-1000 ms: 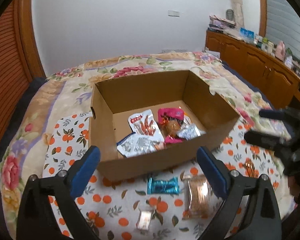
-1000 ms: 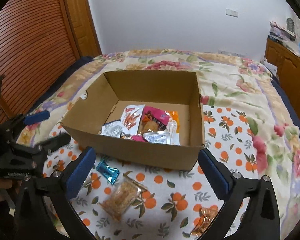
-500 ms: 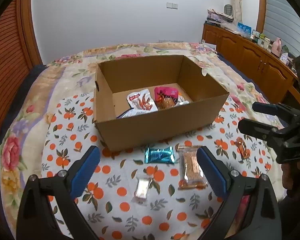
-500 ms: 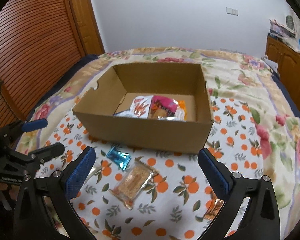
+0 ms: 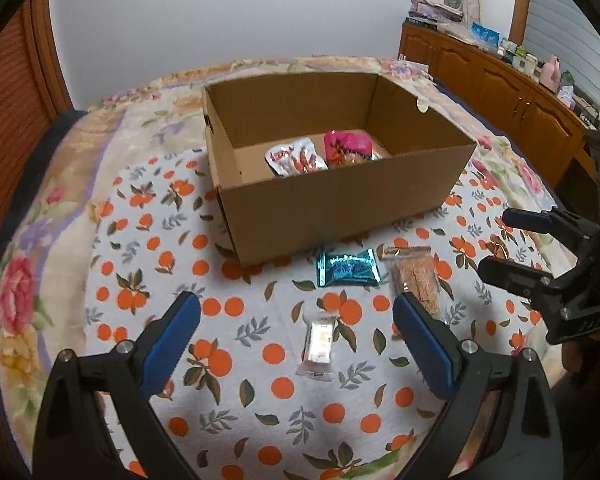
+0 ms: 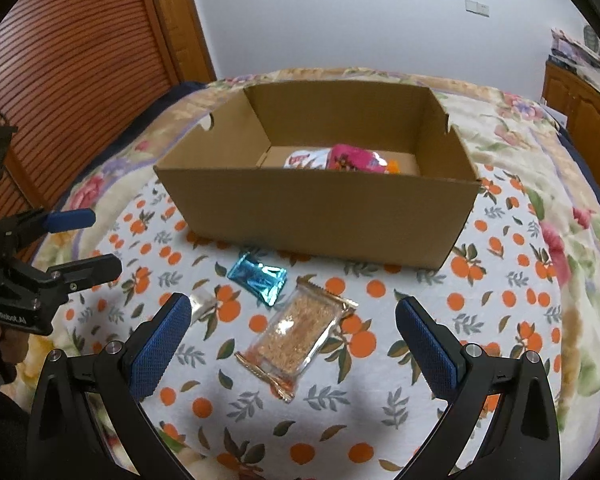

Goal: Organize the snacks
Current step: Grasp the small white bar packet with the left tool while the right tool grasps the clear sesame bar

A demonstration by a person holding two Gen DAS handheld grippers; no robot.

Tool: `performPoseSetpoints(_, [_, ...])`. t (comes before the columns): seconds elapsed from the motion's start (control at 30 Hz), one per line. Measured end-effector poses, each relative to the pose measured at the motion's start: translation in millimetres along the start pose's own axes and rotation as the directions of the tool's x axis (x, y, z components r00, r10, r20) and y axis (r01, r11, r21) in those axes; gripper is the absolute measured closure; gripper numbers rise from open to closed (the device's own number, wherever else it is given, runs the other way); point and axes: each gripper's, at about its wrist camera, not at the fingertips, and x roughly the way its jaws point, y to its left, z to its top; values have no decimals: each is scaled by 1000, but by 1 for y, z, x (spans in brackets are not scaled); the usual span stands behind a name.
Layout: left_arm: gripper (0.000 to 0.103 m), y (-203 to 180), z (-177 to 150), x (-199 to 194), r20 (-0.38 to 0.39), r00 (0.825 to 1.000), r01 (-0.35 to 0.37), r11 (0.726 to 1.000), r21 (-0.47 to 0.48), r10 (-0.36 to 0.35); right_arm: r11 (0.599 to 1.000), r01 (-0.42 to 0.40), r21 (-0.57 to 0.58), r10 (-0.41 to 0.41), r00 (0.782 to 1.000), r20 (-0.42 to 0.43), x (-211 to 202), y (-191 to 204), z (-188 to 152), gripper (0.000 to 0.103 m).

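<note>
Bedspread (image 5: 80, 240) with big flowers covers the bed, and over it lies a white cloth (image 5: 260, 360) printed with oranges and leaves. At the left the left gripper (image 5: 296, 320) hangs over that cloth, its blue-padded jaws wide apart and holding nothing; between and just beyond its fingers lies a small clear-wrapped snack (image 5: 319, 342), flat on the cloth. Farther off, near the middle, sits an open cardboard box (image 5: 340, 208), with a white-and-red packet (image 5: 296, 157) and a pink packet (image 5: 348, 147) on its floor and something orange (image 6: 394, 166) beside the pink one. Just in front of the box's near wall lies a shiny teal packet (image 5: 349, 268), and right beside it, to its right, a clear bag of golden-brown crumbly snack (image 5: 416, 280), its near end hidden behind the left gripper's right finger. In the right wrist view that same bag (image 6: 296, 336) lies between the fingers of the right gripper (image 6: 294, 322), whose jaws also stand wide apart and empty above the cloth. To the right again, near the right gripper as seen from the left, a small amber-wrapped piece (image 5: 498, 249) rests on the cloth. Far right along the wall runs a wooden cabinet (image 5: 500, 92) crowded with small things.
</note>
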Motion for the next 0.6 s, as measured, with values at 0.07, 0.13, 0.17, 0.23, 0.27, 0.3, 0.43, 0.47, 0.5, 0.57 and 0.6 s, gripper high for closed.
performPoseSetpoints(0.07, [5,2,-2,6,-12,1000,15,1000,-3,-15,1000,-4,2,4,1000,-2,4,0,-3,0])
performPoseSetpoints(0.13, [5,1,-3,14,-29,999,24,1000,8,-23,1000,-3,9,3,1000,-10,9,-2,-7,0])
performPoseSetpoints(0.17, [5,0,-5,17,-35,999,26,1000,17,-25,1000,-4,12,4,1000,-14,11,-3,-8,0])
performPoseSetpoints(0.23, [6,-3,-8,24,-52,998,34,999,37,-32,1000,-8,19,9,1000,-26,16,-4,-10,0])
performPoseSetpoints(0.27, [6,-4,-9,27,-58,998,39,998,45,-36,1000,-10,22,11,999,-31,19,-5,-11,0])
performPoseSetpoints(0.3, [6,-6,-11,30,-67,997,44,998,51,-40,1000,-10,25,10,999,-34,21,-5,-12,0])
performPoseSetpoints(0.43, [7,-11,-17,46,-115,993,36,997,70,-28,1000,-11,26,13,999,-51,32,-5,-16,0])
performPoseSetpoints(0.47, [7,-12,-18,50,-125,992,29,997,70,-21,1000,-12,26,14,998,-57,35,-5,-18,0])
performPoseSetpoints(0.5, [7,-11,-19,54,-136,991,24,998,66,-15,1000,-14,24,15,998,-63,38,-4,-19,1])
performPoseSetpoints(0.57, [9,-9,-21,60,-150,989,20,998,52,-12,1000,-15,20,17,997,-75,44,-3,-22,2])
performPoseSetpoints(0.6, [11,-8,-21,63,-157,987,21,999,45,-13,1000,-16,18,18,997,-81,47,-3,-23,2])
